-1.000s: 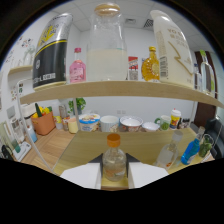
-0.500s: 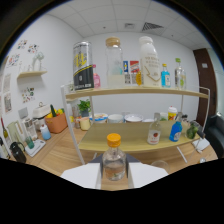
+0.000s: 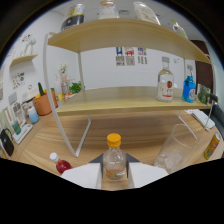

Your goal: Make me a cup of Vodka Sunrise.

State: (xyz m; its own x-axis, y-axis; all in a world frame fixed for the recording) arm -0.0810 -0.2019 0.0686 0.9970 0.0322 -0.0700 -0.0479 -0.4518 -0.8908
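Your tongs [image 3: 114,172] stay clamped on the small orange-capped bottle [image 3: 114,159], now lowered from shelf height to the counter [image 3: 65,137]. The empty glass [image 3: 177,148] stands just beside the bottle, so pouring looks next.

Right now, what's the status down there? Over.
Gripper shut on small orange-capped bottle. Clear glass with ice just ahead, beside the fingers. Red-bottomed bottle lying at the other side. Nothing blocking the glass.

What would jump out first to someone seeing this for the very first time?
A small clear bottle with an orange cap sits gripped between the gripper fingers. Just to one side stands an empty clear glass on the wooden table, and beyond it a two-tier shelf carries more bottles.
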